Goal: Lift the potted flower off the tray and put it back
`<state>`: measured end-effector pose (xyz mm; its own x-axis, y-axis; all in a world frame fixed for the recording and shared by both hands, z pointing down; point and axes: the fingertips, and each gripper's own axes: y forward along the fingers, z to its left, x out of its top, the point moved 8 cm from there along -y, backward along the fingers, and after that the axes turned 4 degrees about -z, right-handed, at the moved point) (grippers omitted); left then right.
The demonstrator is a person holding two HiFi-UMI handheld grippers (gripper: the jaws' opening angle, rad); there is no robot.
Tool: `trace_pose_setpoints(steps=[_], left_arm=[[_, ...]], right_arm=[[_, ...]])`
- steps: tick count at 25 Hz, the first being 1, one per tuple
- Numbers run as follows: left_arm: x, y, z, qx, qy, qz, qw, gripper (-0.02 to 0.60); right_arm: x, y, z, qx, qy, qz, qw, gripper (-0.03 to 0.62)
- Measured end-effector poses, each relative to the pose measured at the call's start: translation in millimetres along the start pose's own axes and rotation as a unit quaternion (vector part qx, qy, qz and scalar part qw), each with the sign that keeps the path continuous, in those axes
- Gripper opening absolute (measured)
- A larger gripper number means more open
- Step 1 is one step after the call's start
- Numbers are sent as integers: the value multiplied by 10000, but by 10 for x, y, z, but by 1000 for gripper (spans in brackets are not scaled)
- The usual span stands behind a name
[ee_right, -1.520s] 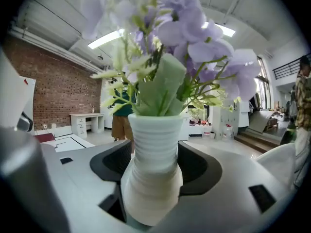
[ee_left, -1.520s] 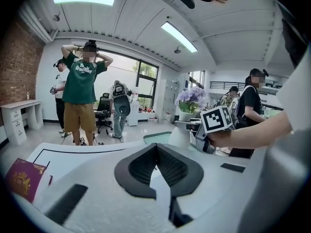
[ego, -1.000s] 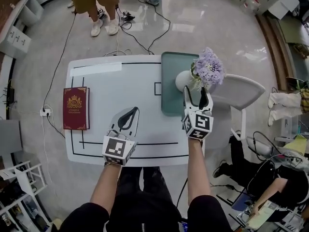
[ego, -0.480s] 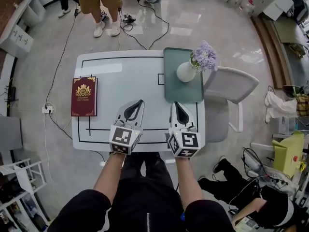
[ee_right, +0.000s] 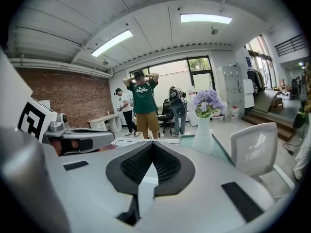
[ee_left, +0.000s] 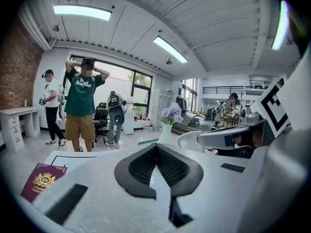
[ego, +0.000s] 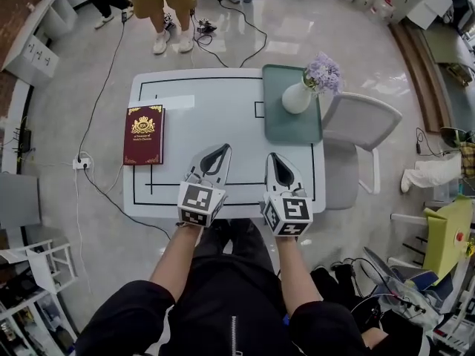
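The potted flower [ego: 307, 87], a white vase with purple blooms, stands upright on the green tray [ego: 291, 124] at the table's far right. It also shows as the vase [ee_right: 203, 130] in the right gripper view and as the small flower [ee_left: 170, 120] in the left gripper view. My right gripper [ego: 280, 166] is shut and empty over the near part of the table, well short of the tray. To its left my left gripper [ego: 215, 159] is shut as well, with nothing between its jaws. Both point towards the far edge.
A dark red book [ego: 144, 134] lies at the table's left side. A white chair [ego: 361, 132] stands close to the right edge beside the tray. People [ego: 165, 6] stand on the floor beyond the table, with cables [ego: 223, 28] near their feet.
My right gripper let go of the vase, drew back from the tray to the table's near edge and shut. The left gripper shifted a little. The flower stays on the tray.
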<state>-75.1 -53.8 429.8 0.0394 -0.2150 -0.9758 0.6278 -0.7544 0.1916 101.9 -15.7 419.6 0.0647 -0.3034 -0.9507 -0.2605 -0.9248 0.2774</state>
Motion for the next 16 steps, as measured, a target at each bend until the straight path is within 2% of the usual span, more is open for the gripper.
trace_pose_setpoints(steps=[16], left_arm=[[44,-268,44,72,-16,-117,9999,5]], right_arm=[[-6,-54,347,163,-84,-25,9998,5]])
